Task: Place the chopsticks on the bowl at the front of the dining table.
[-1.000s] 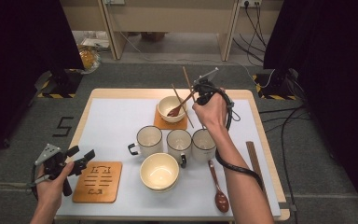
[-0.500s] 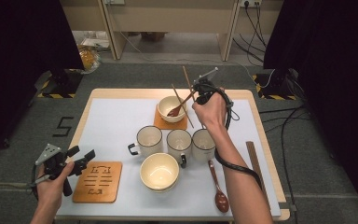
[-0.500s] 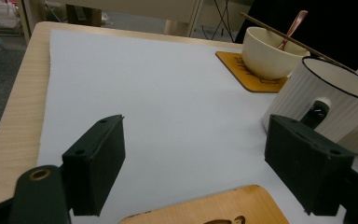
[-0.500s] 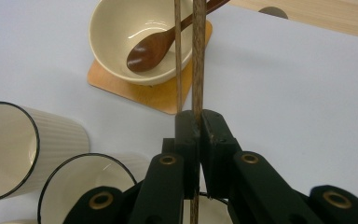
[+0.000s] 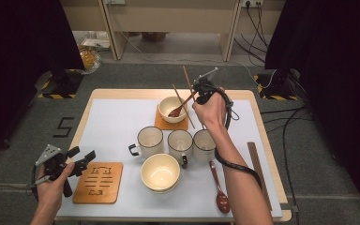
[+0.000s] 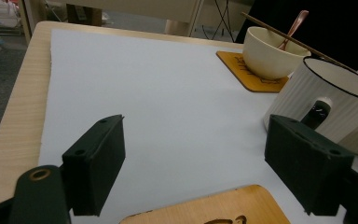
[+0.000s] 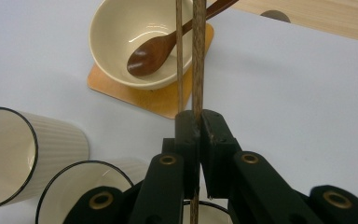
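The right tongs (image 7: 196, 122) are clamped on a pair of chopsticks (image 7: 196, 56), holding them over the bowl (image 7: 121, 32) (spoon (image 7: 156, 49) inside) on its coaster (image 7: 144, 98); the left tongs (image 6: 193, 168) idle, spread and empty, near the table (image 5: 122, 117) edge.

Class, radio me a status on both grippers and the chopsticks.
Right gripper shut on chopsticks. Left gripper open, idle. Chopsticks above spoon bowl; mugs nearby.

A large dark "5" (image 5: 64, 127) stands on the grey floor left of the table. The near-left wooden coaster (image 5: 98, 182) bears cut-out characters too stylised to read; no other legible text or brand
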A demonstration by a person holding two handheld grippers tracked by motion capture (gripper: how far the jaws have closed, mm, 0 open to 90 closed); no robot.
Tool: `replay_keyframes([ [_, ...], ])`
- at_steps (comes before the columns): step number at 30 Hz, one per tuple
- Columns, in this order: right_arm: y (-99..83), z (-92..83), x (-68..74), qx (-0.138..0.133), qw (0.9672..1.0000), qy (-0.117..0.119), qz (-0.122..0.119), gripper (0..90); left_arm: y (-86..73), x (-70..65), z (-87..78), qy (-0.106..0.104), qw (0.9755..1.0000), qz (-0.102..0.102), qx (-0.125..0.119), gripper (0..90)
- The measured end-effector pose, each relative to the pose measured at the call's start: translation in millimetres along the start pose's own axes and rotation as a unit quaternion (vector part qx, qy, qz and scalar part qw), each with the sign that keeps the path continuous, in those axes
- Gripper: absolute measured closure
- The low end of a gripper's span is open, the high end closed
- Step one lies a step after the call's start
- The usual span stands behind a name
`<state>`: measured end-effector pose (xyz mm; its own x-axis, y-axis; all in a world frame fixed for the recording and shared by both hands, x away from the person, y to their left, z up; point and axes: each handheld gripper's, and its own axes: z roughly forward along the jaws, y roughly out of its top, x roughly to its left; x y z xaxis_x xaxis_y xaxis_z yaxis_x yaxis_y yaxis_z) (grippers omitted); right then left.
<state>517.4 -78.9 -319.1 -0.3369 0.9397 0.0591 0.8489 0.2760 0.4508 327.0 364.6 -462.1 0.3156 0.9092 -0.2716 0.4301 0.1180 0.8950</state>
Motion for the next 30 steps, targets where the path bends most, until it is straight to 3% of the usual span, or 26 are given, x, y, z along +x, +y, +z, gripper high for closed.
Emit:
replay_keyframes([
  [30,6.2,9.0,0.5,0.000,1.0000,0.000,0.001,85.7,0.3,1.4,-0.8,0.002,1.0000,0.000,-0.001,19.6],
])
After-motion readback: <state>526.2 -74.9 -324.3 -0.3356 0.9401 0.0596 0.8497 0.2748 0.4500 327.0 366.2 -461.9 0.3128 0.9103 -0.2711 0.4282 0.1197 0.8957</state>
